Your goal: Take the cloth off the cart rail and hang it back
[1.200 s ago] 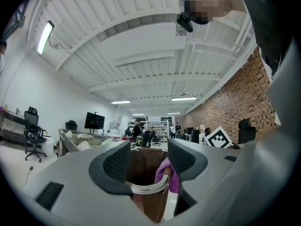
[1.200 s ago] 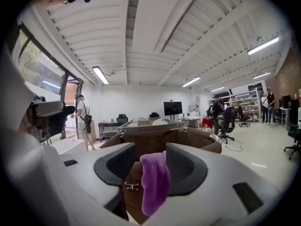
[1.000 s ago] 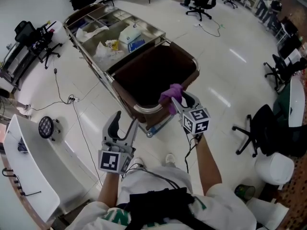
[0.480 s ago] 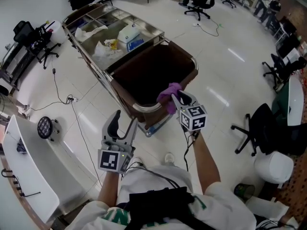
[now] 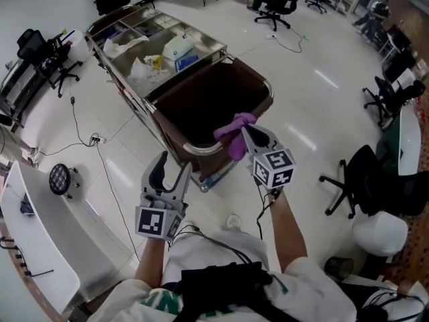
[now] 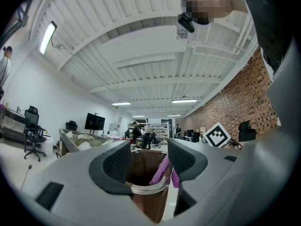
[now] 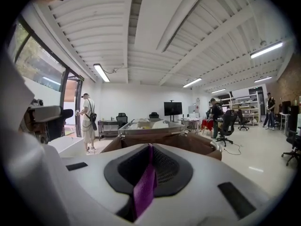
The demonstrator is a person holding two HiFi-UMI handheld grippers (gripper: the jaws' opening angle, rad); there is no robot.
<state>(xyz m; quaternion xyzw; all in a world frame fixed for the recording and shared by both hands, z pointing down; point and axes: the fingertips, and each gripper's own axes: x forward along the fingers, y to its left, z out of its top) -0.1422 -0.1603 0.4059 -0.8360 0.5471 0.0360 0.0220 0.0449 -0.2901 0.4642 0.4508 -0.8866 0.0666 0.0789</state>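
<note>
The purple cloth (image 7: 143, 192) is being clamped by the right gripper (image 5: 245, 130), jaws shut, shown plainly only in that gripper's view. Overhead, the cloth's contact with the cart rail (image 5: 201, 149) is being hidden. The left gripper (image 6: 146, 160) is being held open, empty.

Bright, even light falls from ceiling strip lights (image 7: 102, 72), and the glossy floor (image 5: 315, 119) throws back pale streaks of glare, with only faint shadows. Both gripper views bend strongly and go black at the corners (a fisheye ring); the right tool (image 7: 149, 168) looks soft near the lens.
</note>
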